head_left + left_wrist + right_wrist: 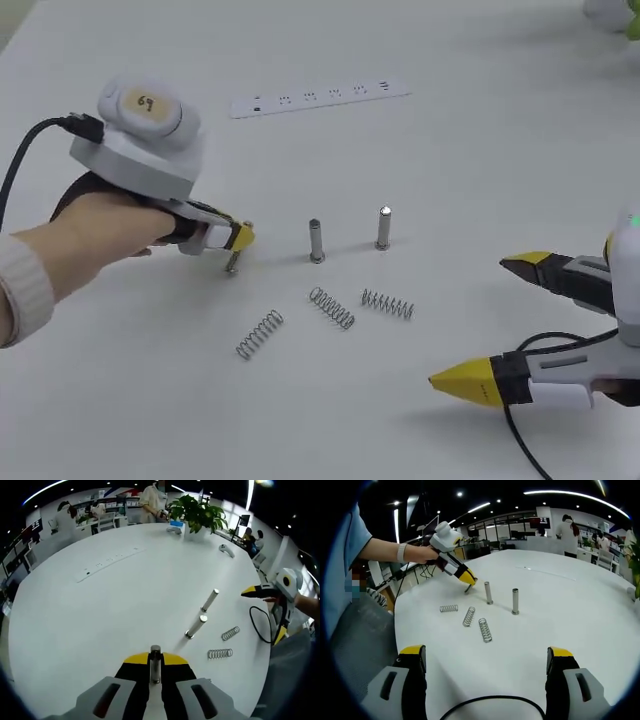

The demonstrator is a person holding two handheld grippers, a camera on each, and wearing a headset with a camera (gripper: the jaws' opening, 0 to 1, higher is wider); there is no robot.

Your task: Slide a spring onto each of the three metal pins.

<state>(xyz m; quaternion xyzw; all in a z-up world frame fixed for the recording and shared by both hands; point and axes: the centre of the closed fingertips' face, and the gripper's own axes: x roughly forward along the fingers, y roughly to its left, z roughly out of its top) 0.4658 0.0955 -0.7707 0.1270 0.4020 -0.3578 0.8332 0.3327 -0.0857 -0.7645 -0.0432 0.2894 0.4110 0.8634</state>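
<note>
Here, three metal pins stand in a row across the white tabletop (480,140) and all three are bare. The middle pin (316,241) and the right pin (384,228) stand upright on their own, near each other. The left pin (155,662) sits between the yellow tips of the left gripper (238,238), which is clamped narrowly on its shaft – its lower end meets the tabletop, and from the right gripper view it looks slightly tilted.

Three springs lie on their sides just near of the pins, apart from one another. The left spring (259,334) lies slanted, nearest the viewer; the middle spring (331,307) lies below the middle pin; the right spring (387,304) lies just beside it, roughly level.

The right gripper (468,322) hovers at the near right, well apart from pins and springs, its jaws spread wide and holding nothing – its own view shows the two yellow-tipped jaws far apart with bare tabletop between them. A black cable (525,440) trails from it.

At the far side of the tabletop lies a white power strip (318,98), and a potted plant (197,511) stands beyond.
</note>
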